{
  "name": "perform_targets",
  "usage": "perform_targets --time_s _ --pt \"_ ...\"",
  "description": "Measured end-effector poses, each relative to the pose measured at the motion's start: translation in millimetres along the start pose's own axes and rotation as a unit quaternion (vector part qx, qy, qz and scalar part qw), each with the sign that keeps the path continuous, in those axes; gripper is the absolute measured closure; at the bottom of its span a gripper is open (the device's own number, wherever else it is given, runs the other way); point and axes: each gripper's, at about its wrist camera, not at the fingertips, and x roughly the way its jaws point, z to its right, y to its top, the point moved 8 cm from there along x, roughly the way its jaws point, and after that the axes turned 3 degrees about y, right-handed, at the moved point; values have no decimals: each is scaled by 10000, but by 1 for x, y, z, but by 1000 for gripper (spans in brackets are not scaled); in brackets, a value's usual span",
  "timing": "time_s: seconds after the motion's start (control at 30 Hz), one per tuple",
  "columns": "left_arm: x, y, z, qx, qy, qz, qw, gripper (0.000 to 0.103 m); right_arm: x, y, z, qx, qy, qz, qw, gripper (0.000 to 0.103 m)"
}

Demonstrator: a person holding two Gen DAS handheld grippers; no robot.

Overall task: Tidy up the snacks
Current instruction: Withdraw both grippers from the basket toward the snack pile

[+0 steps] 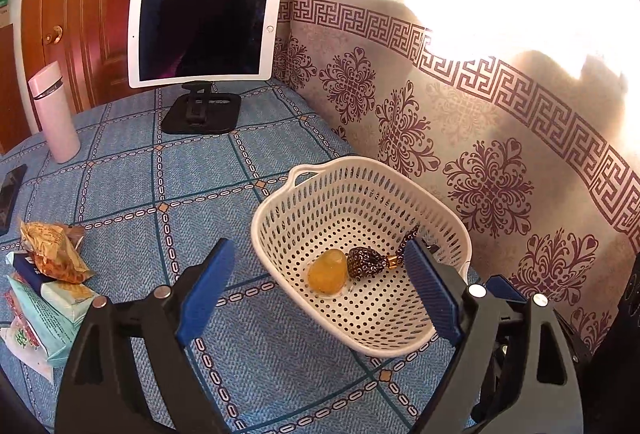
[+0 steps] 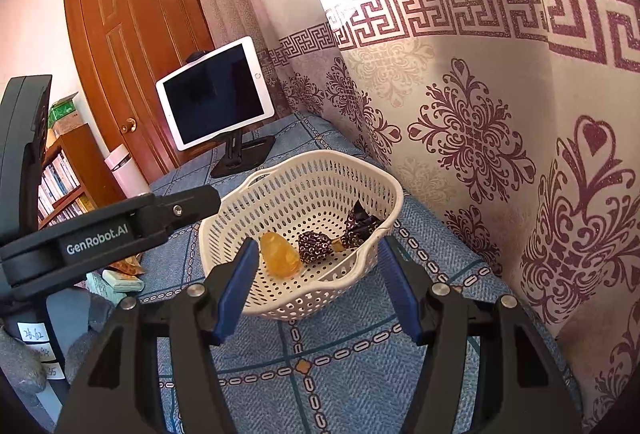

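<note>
Left tongs (image 1: 316,290) gape wide, right tongs (image 2: 320,288) half open, both empty. The snack packets (image 1: 48,286) look light, crinkly, slippery; pinch them flat across the middle.

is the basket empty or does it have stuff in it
Not empty: the basket holds a yellow candy and a dark wrapped candy.

Blue patterned tablecloth (image 1: 132,189) under white basket (image 1: 320,193), snack packets (image 1: 52,274), tablet stand (image 1: 204,113), pink flask (image 1: 54,113).
</note>
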Motion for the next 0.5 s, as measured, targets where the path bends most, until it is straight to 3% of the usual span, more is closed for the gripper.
perform_targets --time_s 0.5 --pt "-28 -3 -36 -126 456 279 9985 13 0 -6 -37 -348 218 -97 9991 40"
